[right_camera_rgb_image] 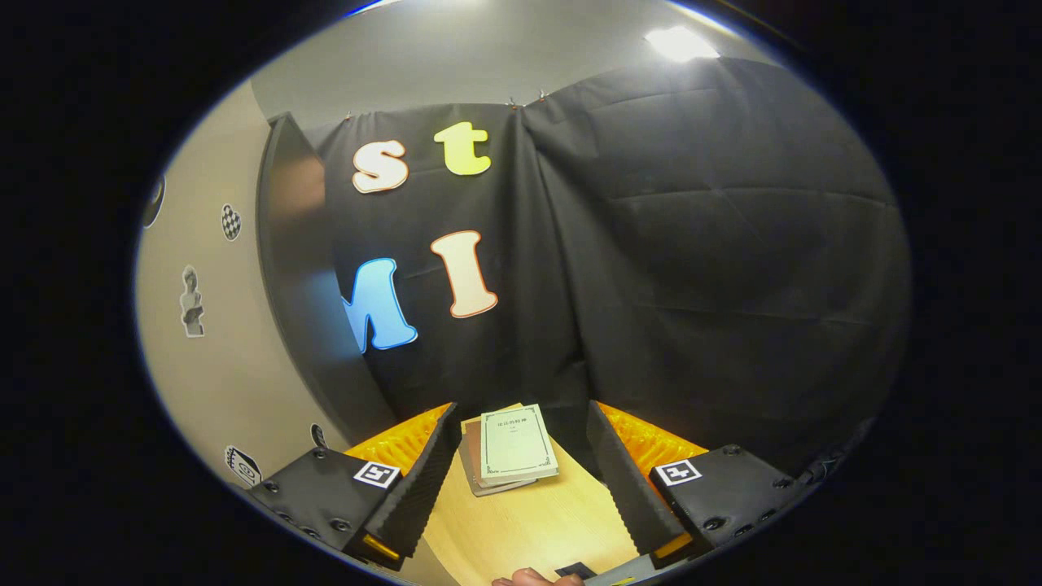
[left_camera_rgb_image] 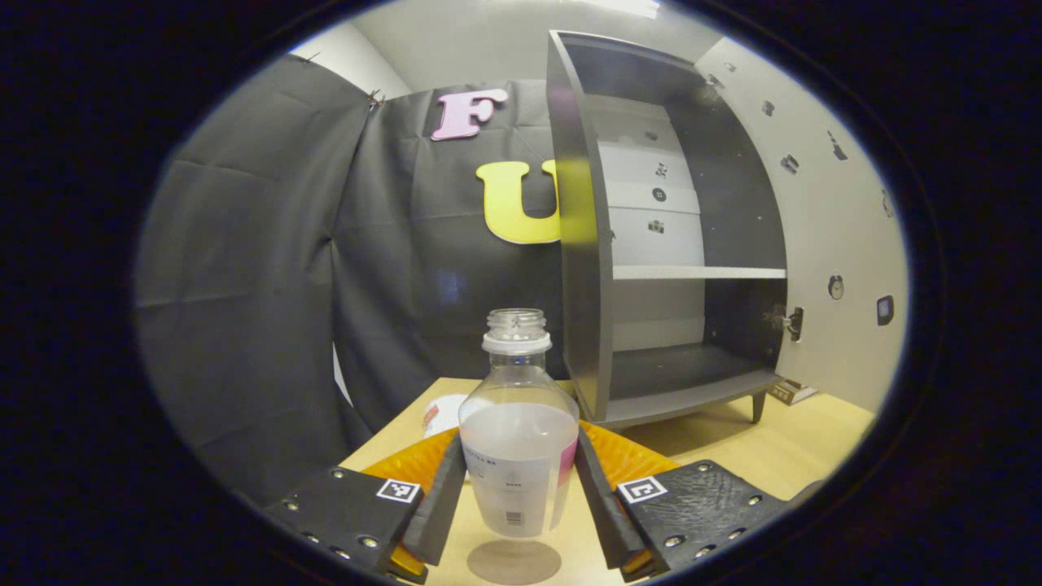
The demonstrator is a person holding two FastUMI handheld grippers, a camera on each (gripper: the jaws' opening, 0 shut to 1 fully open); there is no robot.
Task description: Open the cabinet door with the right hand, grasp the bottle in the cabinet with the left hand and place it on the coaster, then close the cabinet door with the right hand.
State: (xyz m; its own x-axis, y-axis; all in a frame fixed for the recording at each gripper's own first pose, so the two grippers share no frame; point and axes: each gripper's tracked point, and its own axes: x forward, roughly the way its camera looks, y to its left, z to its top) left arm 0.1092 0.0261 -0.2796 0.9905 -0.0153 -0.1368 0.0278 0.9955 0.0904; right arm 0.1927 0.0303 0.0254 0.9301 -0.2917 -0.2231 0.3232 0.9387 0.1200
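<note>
The bottle (left_camera_rgb_image: 518,423) was clear plastic, uncapped, with pale cloudy liquid filling its lower body and a label low on its front. It hung upright just above the wooden table (left_camera_rgb_image: 814,448), pinched at both sides between the two fingers of the left claw (left_camera_rgb_image: 519,476); its round shadow lay on the wood directly beneath. Behind it, a white item sat toward the table's far left edge, partly hidden by the bottle. The grey cabinet (left_camera_rgb_image: 582,244) stood on short legs at the table's far right part, its door (left_camera_rgb_image: 822,244) swung wide open, a shelf (left_camera_rgb_image: 696,273) inside bare. In the right gripper view, the right claw (right_camera_rgb_image: 521,480) was spread and held nothing, over the table's edge, with two stacked books (right_camera_rgb_image: 511,448) lying between and beyond its fingers, and the door's pale face close at its left
</note>
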